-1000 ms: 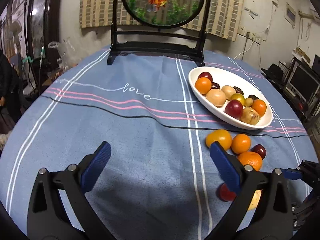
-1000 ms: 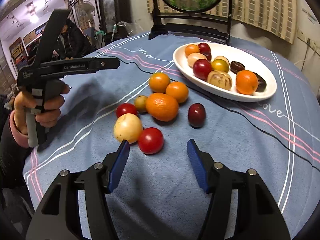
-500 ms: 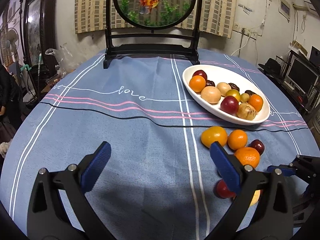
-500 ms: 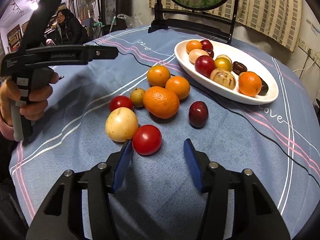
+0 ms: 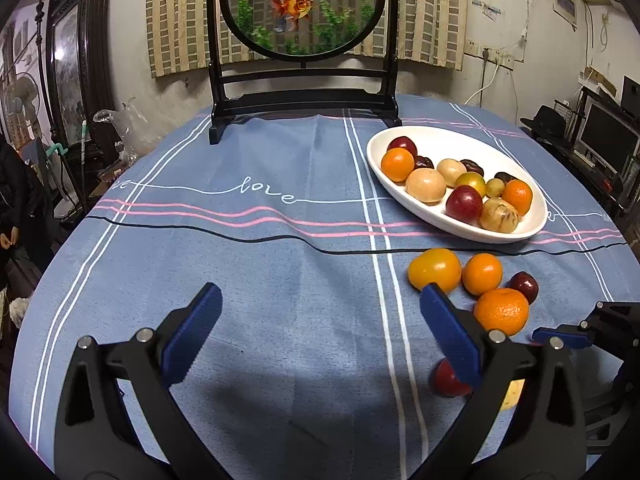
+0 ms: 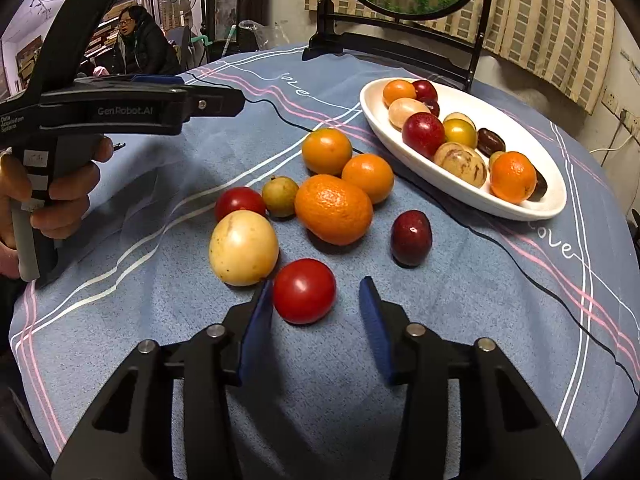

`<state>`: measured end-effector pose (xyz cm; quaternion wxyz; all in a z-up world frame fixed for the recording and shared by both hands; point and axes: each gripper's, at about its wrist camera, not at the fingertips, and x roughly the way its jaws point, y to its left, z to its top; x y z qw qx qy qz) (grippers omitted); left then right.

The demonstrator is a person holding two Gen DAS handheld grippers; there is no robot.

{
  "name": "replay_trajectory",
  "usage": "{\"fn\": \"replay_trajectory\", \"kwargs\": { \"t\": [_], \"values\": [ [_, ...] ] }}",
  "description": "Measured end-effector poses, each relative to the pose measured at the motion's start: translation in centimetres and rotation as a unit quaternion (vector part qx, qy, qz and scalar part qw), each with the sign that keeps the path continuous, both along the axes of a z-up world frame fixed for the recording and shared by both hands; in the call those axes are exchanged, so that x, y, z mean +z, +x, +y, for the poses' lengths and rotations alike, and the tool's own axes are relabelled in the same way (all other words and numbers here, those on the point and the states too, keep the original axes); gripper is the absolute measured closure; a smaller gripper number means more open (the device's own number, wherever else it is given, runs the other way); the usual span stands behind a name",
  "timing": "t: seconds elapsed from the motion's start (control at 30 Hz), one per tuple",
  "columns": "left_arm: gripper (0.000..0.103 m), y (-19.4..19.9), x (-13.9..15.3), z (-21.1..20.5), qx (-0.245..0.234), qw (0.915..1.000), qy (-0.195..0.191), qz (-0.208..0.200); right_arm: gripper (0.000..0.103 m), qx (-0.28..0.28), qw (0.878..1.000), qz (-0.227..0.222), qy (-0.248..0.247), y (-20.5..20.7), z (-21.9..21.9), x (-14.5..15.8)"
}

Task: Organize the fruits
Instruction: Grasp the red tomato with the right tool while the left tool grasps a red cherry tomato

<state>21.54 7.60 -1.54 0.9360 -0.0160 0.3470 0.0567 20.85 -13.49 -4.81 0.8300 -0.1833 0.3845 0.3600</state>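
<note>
Our right gripper (image 6: 316, 304) has just been closing its jaws; the red tomato (image 6: 304, 291) sits between the pads, which do not yet press on it. Our left gripper (image 5: 320, 320) is spread wide over bare cloth (image 5: 280, 272), grasping nothing. The tomato lies beside the yellow fruit (image 6: 243, 247), near the orange (image 6: 334, 209) and plum (image 6: 411, 238). The plate (image 6: 472, 196) holds more fruit.

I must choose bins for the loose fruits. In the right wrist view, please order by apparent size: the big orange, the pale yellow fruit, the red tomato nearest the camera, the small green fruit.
1. big orange and pale yellow fruit: alike
2. red tomato, though nearest the camera
3. small green fruit
</note>
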Motion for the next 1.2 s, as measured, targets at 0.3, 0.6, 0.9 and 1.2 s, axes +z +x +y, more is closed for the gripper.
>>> {"fn": "replay_trajectory", "kwargs": {
  "t": [0.3,0.6,0.9,1.2],
  "values": [
    [0.002,0.0,-0.1,0.0,0.001,1.0,0.001,0.001,0.059,0.001,1.0,-0.002,-0.001,-0.1,0.1,0.0],
    [0.002,0.0,0.0,0.0,0.0,1.0,0.001,0.0,0.072,0.005,1.0,-0.002,0.005,-0.3,0.0,0.2],
    [0.045,-0.7,-0.6,-2.6,-0.136,0.9902,-0.014,0.028,0.073,-0.084,0.994,0.022,0.063,2.2,-3.9,1.5],
    [0.07,-1.7,-1.5,-4.4,-0.219,0.9739,-0.028,0.055,0.073,-0.087,0.994,0.028,0.056,2.4,-3.9,1.2]
  ]
}}
